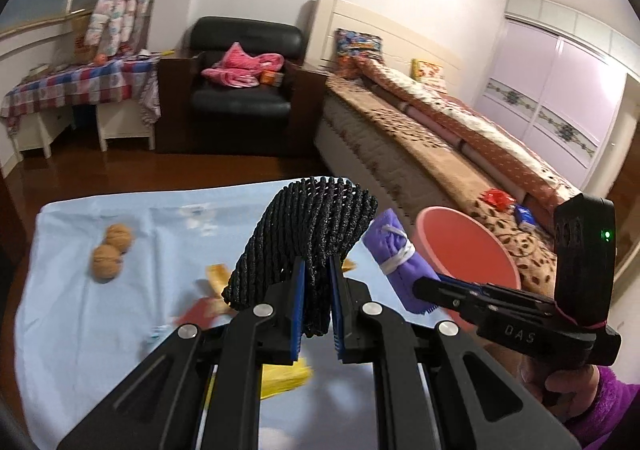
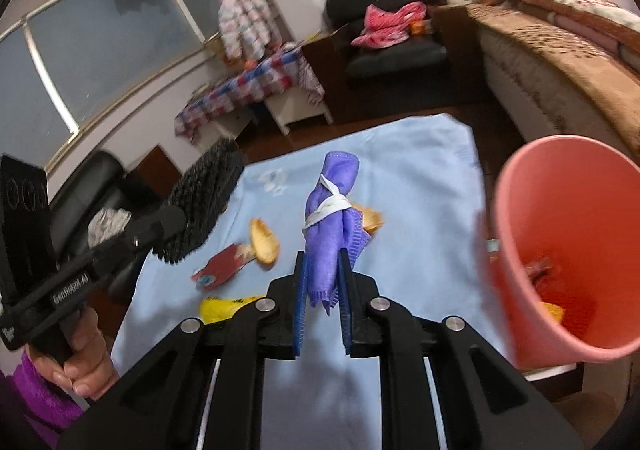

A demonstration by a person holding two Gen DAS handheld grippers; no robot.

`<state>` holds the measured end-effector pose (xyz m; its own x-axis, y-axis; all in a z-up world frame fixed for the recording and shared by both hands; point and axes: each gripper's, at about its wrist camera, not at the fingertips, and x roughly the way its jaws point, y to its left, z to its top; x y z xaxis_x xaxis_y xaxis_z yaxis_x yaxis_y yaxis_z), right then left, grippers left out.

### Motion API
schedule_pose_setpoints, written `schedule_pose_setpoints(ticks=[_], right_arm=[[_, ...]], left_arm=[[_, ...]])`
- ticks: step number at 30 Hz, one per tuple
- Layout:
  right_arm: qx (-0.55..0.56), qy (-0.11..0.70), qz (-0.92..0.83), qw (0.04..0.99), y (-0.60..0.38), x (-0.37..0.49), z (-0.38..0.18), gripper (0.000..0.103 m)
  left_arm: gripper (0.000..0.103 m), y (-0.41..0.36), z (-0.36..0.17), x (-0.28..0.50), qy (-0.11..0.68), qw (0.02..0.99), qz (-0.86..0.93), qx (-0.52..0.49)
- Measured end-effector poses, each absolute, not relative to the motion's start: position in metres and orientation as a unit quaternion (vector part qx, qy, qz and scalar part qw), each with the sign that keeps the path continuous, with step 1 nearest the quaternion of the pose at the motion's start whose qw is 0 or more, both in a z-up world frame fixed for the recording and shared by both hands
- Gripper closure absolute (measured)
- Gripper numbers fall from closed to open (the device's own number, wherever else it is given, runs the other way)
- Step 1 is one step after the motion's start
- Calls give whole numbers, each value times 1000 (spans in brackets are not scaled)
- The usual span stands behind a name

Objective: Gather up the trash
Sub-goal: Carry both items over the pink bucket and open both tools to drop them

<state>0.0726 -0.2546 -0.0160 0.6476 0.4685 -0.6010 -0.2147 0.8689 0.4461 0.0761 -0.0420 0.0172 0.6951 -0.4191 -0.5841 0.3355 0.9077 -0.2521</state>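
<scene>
Covering the bench is a pale blue cloth [image 2: 420,178], and the trash lies scattered on it. At the right edge stands a pink bin [image 2: 568,250], tilted toward the right wrist camera, with a few scraps at its bottom. Black foam netting [image 1: 308,242] stands up between the jaws of the left gripper [image 1: 318,302], which are closed most of the way and pinch its lower end; the netting is lifted clear of the cloth. A rolled purple cloth [image 2: 332,222], tied round with a white band, rises between the jaws of the right gripper [image 2: 322,298], narrowed onto its lower part, and the bin is just to its right. Below the jaws, on the blue cloth, lie a yellow wrapper [image 2: 228,306], a red wrapper [image 2: 224,262] and a piece of peel [image 2: 264,236]. Two walnuts [image 1: 112,252] sit touching each other, well to the left of the netting.
</scene>
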Motion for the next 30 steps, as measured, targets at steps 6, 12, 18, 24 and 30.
schedule_pose_setpoints(ticks=[6,12,18,24,30], right_arm=[[199,359,147,900,-300,65,-13,88],[222,346,103,906,-343,56,-16,88],[239,337,61,909,-380,49,-23,88],[254,330,33,909,-408,43,-31,88],[262,333,9,906,-426,40,-41,88]], left_arm=[[92,-86,22,86,340,906,-241,-71],[92,-129,27,92,341,898,-271,-65],[92,-167,30,94,341,890,-299,-52],[92,-209,29,98,349,878,-326,-38],[92,-245,23,102,358,869,-342,-19]])
